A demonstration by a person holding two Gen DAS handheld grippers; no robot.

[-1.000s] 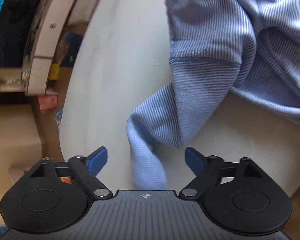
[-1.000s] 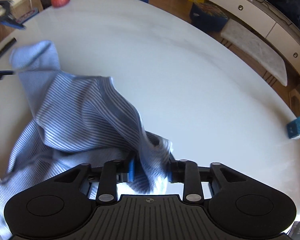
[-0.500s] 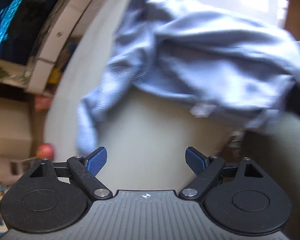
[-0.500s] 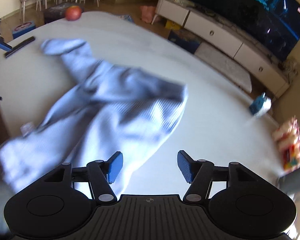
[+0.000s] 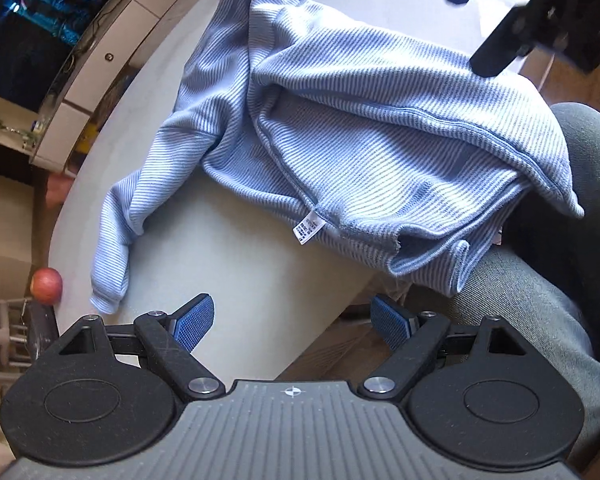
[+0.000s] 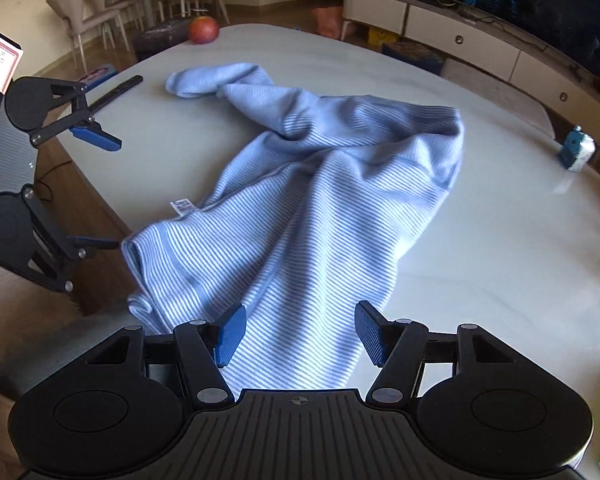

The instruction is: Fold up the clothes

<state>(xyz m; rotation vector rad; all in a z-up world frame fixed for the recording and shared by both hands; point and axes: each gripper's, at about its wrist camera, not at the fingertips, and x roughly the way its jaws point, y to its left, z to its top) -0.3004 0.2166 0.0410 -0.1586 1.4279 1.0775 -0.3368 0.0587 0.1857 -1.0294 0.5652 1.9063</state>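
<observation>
The right gripper [image 6: 298, 334] has let go of the sweater [image 6: 320, 184], jaws now apart above its hem, the left gripper [image 5: 292, 322] wide and empty at nine o'clock, so the sweater lies crumpled on the table [image 6: 500, 220], unfolded, its hem overhanging the near edge.

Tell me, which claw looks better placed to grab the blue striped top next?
Probably the right claw: it hangs open directly over the blue striped top, with cloth running between its fingers. The left claw, also open, sits over bare table beside the hem.
</observation>
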